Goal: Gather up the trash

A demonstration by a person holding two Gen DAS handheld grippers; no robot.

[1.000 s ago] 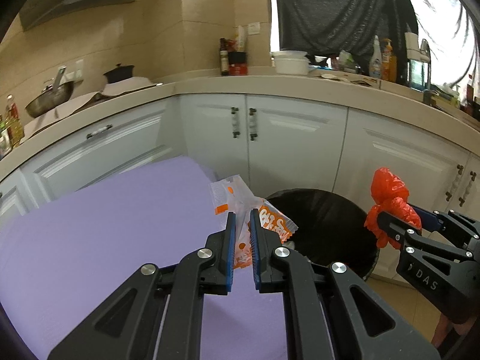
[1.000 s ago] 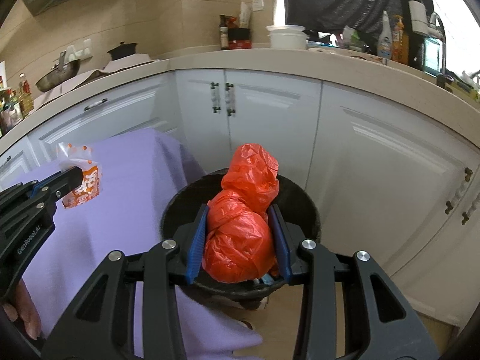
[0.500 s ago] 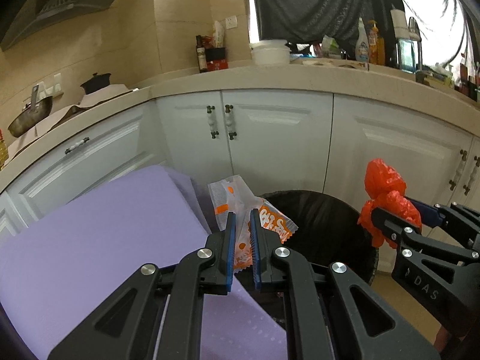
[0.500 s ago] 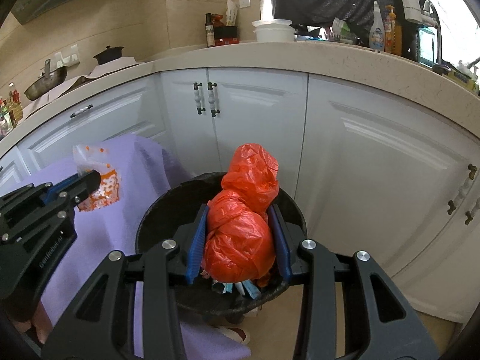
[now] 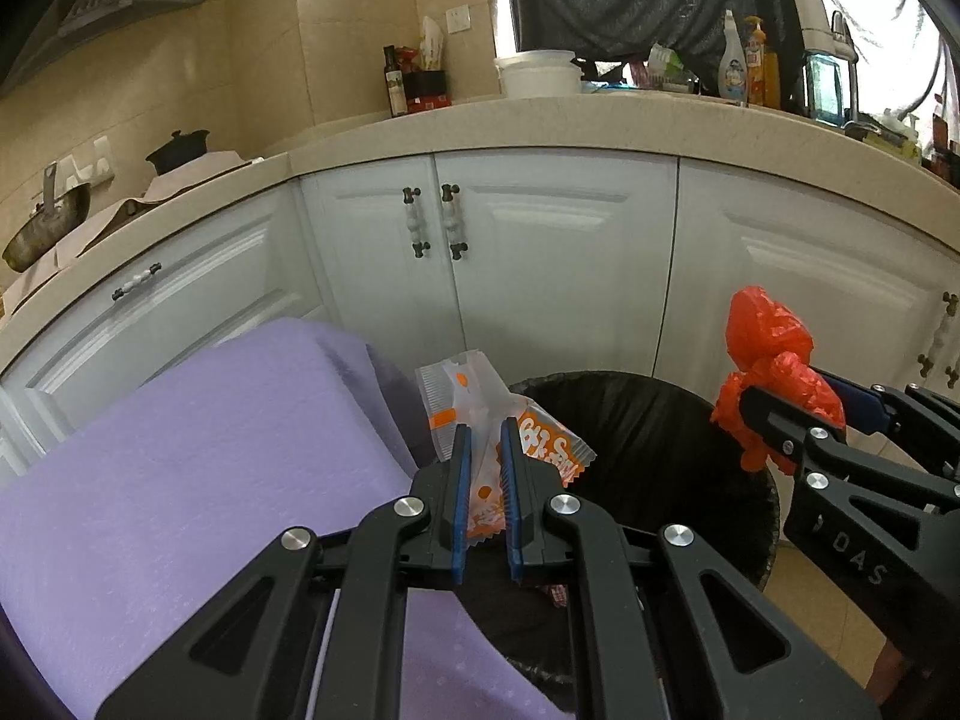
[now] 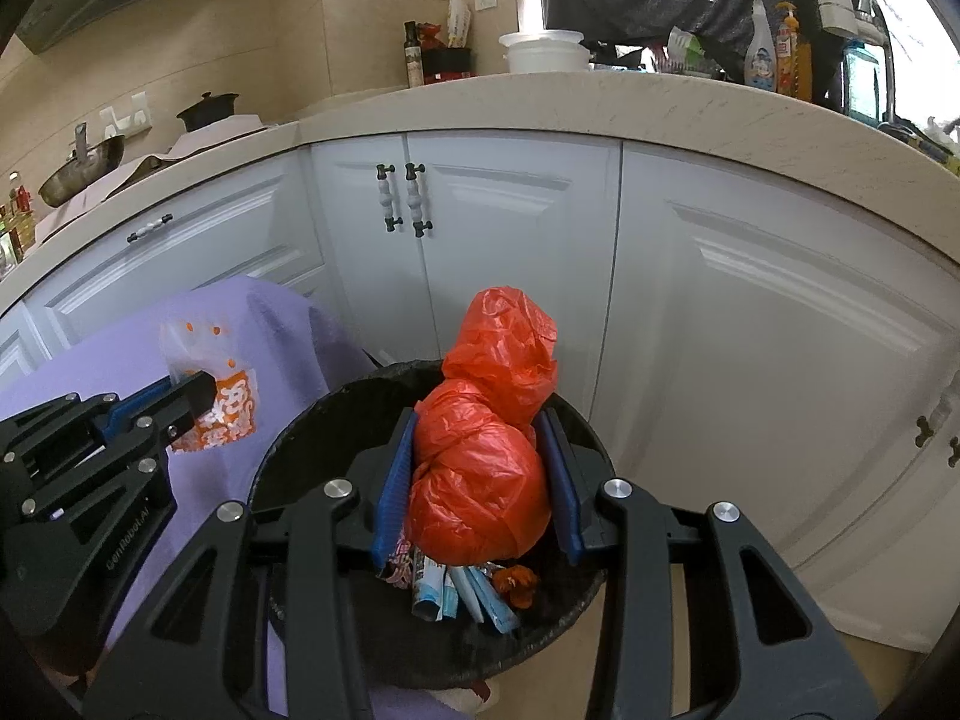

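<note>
My left gripper [image 5: 485,438] is shut on an orange-and-white snack wrapper [image 5: 480,414], held over the near-left rim of the black-lined trash bin [image 5: 678,420]. My right gripper [image 6: 480,420] is shut on a knotted red plastic bag [image 6: 480,474], held right above the open bin [image 6: 288,450]. Paper and wrapper scraps [image 6: 456,588] lie inside the bin. From the left wrist view, the right gripper [image 5: 774,402] and red bag [image 5: 768,336] hang over the bin's right rim. From the right wrist view, the left gripper [image 6: 204,387] and wrapper [image 6: 222,396] are at the left.
A purple-covered table [image 5: 180,480] adjoins the bin on the left. White cabinets [image 5: 540,264] under a stone counter [image 5: 600,126] curve closely behind the bin. Bottles, a white bowl and a wok stand on the counter.
Both grippers moved forward and down toward the bin with their loads; the bin's inside now shows under the red bag. Neither grip has changed.
</note>
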